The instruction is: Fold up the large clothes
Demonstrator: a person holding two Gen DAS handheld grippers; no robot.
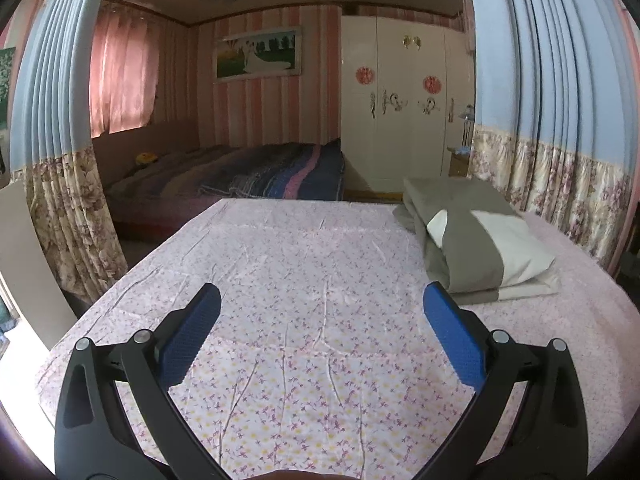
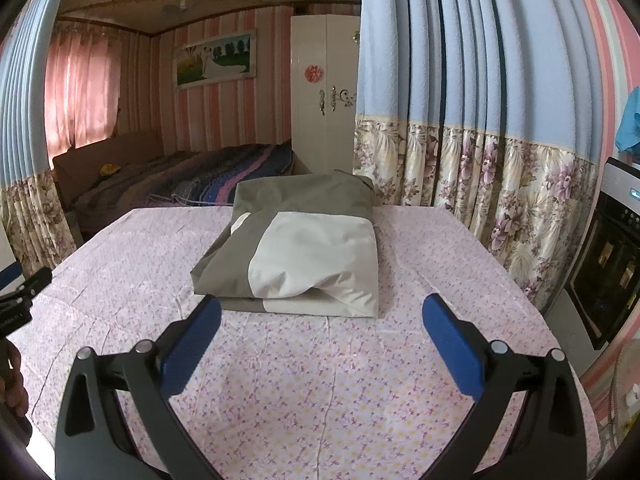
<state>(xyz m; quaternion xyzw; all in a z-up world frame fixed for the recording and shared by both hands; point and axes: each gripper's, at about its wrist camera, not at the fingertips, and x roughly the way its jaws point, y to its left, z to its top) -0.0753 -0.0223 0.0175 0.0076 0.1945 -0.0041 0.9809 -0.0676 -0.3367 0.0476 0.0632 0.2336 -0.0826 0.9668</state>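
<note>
Left gripper (image 1: pixel 322 312) hovered over bare cloth with its 2 blue pads (image 1: pixel 188 344) spread wide, holding nothing. Right gripper (image 2: pixel 322 316) was likewise spread and empty, aimed at the garment (image 2: pixel 304 248).

The garment, grey-olive with a white panel, lay as a compact folded bundle on the far right part of the table (image 1: pixel 280 280), just ahead of the right gripper and apart from both. In the left wrist view, it (image 1: pixel 476 240) sat off to the right. Judgement: the folding looked finished, or nearly so, since edges were stacked squarely and neither tool gripped fabric; wide fingers suit a release or a fresh approach.

The surface was a table covered in a pink floral cloth (image 2: pixel 320 380), creased but flat. Around it hung blue curtains (image 2: pixel 460 60) with floral hems. Beyond were a bed (image 1: pixel 248 172) with a striped quilt, a white wardrobe (image 1: pixel 396 100), a framed picture (image 1: pixel 258 54) and pink-striped walls. A dark oven front (image 2: pixel 612 264) showed at the right.
</note>
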